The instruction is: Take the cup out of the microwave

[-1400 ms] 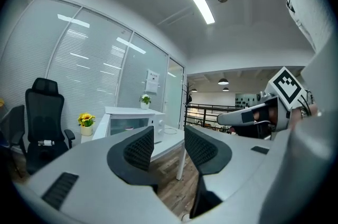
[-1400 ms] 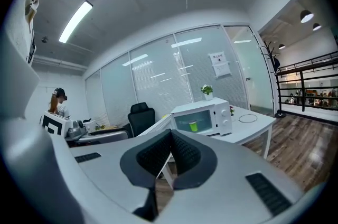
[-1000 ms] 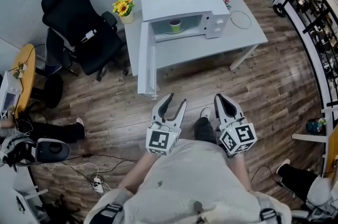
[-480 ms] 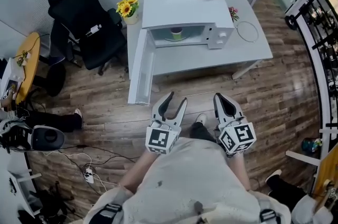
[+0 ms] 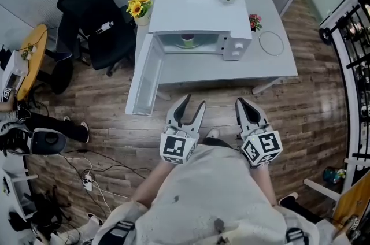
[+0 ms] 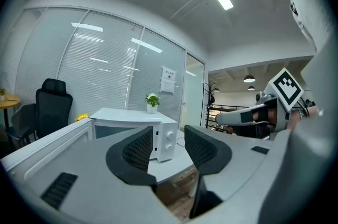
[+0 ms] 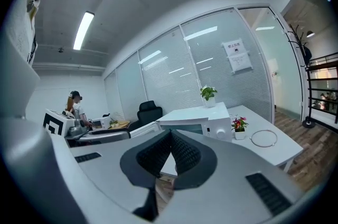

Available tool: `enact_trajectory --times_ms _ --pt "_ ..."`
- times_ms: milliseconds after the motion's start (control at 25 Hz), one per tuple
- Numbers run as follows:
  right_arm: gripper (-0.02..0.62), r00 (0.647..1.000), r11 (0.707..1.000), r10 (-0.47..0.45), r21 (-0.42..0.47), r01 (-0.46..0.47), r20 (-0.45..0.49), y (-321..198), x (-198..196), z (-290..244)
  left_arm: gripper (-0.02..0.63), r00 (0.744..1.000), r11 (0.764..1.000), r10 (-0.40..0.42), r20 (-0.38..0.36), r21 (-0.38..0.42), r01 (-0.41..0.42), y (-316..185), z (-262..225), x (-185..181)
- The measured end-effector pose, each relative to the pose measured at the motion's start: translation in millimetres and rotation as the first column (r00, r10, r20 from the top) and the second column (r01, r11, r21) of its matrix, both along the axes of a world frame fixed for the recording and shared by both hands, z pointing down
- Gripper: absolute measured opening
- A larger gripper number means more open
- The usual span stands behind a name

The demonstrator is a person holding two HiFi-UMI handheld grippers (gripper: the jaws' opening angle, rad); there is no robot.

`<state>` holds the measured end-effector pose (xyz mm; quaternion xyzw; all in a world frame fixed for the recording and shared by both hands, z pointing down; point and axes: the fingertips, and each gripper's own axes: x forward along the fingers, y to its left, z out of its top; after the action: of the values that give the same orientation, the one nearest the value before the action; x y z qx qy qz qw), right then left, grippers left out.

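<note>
- Clearly, the green cup (image 5: 188, 39) stands inside the microwave (image 5: 196, 10) on the grey table (image 5: 272, 65); the microwave door (image 5: 144, 79) stands open at the left side.
- Left gripper (image 5: 193, 103): jaws a little apart, nothing between them.
- Right gripper (image 5: 241, 104): jaws pressed together, empty.
- Both grippers are well apart from the microwave.

No readable text anywhere. A paper notice (image 7: 236, 55) hangs on the far glass partition (image 7: 174, 80), right of the microwave (image 7: 208, 123). It has a red heading and dark lines, all too small to read. The same notice shows in the left gripper view, also illegible. The left marker cube (image 5: 177, 149) and the right marker cube (image 5: 262, 149) carry black-and-white square codes, no letters or numbers. The microwave's control panel is too small to read.
</note>
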<state>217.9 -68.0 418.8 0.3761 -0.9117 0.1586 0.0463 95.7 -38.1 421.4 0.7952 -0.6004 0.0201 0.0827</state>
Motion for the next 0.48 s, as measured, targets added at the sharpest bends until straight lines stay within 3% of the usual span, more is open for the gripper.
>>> enact_trajectory --times_ms 480 --pt "0.008 0.999 0.999 -0.041 -0.008 0.041 0.003 -28.2 34.2 10.3 0.187 0.996 0.996 -0.084 0.015 -0.016 0.084 -20.2 9.4 21.7"
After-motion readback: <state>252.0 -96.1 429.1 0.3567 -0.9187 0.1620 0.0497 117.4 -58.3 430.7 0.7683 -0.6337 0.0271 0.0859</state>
